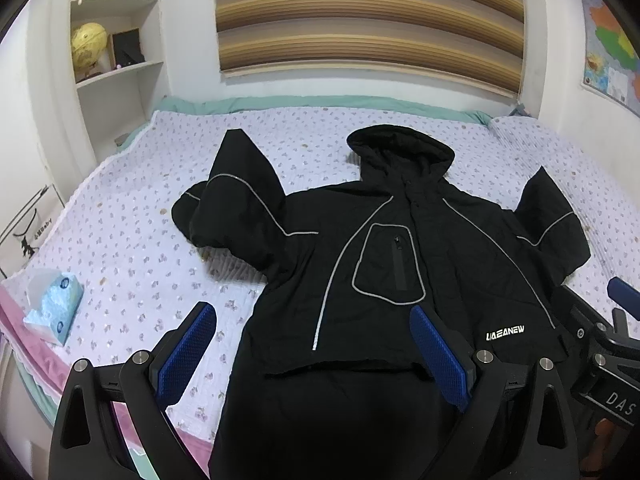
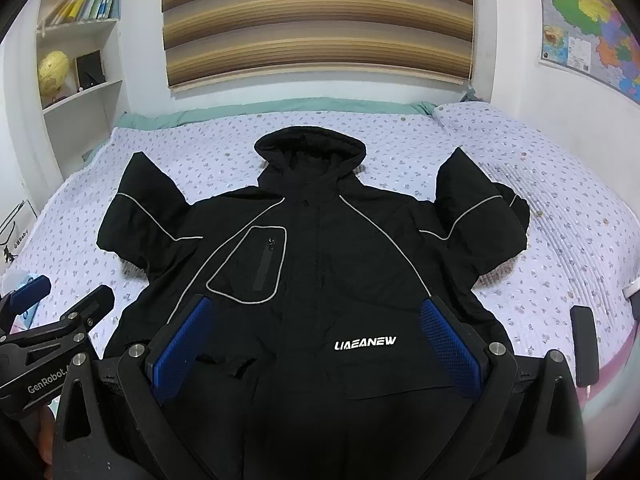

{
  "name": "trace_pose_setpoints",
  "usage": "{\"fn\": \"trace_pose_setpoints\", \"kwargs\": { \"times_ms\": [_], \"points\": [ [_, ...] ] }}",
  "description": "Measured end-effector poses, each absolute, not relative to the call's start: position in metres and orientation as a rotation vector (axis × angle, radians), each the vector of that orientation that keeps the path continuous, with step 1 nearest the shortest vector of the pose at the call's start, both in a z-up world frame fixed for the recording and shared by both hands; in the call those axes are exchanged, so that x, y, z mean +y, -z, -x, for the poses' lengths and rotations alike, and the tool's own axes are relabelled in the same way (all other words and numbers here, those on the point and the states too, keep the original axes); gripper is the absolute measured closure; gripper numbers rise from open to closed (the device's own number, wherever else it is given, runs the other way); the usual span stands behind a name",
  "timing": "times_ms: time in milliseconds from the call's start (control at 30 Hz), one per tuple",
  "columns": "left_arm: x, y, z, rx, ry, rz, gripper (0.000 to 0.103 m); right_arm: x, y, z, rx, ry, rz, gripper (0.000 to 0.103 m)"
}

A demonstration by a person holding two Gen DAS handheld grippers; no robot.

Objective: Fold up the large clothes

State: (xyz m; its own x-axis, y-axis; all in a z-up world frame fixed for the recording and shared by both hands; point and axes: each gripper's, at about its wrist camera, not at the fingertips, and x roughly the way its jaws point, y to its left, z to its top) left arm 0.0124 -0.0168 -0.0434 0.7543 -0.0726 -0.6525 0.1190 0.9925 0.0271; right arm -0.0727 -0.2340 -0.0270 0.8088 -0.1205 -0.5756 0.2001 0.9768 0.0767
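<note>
A black hooded jacket (image 1: pixel 384 248) (image 2: pixel 320 248) with grey piping and a white logo lies front-up on the bed, hood toward the wall, both sleeves bent upward. My left gripper (image 1: pixel 312 320) hovers open over the jacket's lower left edge, nothing between its blue pads. My right gripper (image 2: pixel 316 320) is open above the jacket's lower front, near the logo (image 2: pixel 365 343). Each gripper also shows in the other's view: the right gripper (image 1: pixel 604 344) at the far right, the left gripper (image 2: pixel 52 312) at the lower left. The jacket's hem hangs over the bed's near edge.
The bed (image 1: pixel 160 216) carries a pale floral quilt. A blue tissue pack (image 1: pixel 56 304) lies near its left edge, a black remote-like object (image 2: pixel 585 344) near its right edge. A shelf with a globe (image 1: pixel 89 46) stands at the back left, with a striped blind and wall map behind.
</note>
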Motion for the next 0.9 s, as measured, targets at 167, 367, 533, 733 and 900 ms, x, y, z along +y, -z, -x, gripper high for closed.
{"fn": "trace_pose_setpoints", "kwargs": {
  "times_ms": [167,367,533,733,900],
  "points": [
    [-0.015,0.043,-0.011,0.708,0.108,-0.061,0.005,-0.229,0.028,0.072,0.606,0.166,-0.127,0.000],
    [-0.014,0.044,-0.010,0.710,0.112,-0.055,0.005,-0.224,0.028,0.071,0.611,0.160,-0.118,0.000],
    [-0.013,0.044,-0.015,0.714,0.114,-0.053,0.005,-0.221,0.030,0.068,0.617,0.155,-0.115,0.000],
    [-0.014,0.046,-0.015,0.717,0.117,-0.054,0.005,-0.221,0.031,0.067,0.620,0.152,-0.118,0.000],
    [-0.012,0.047,-0.017,0.722,0.122,-0.051,0.005,-0.223,0.035,0.064,0.632,0.140,-0.144,0.000]
  ]
}}
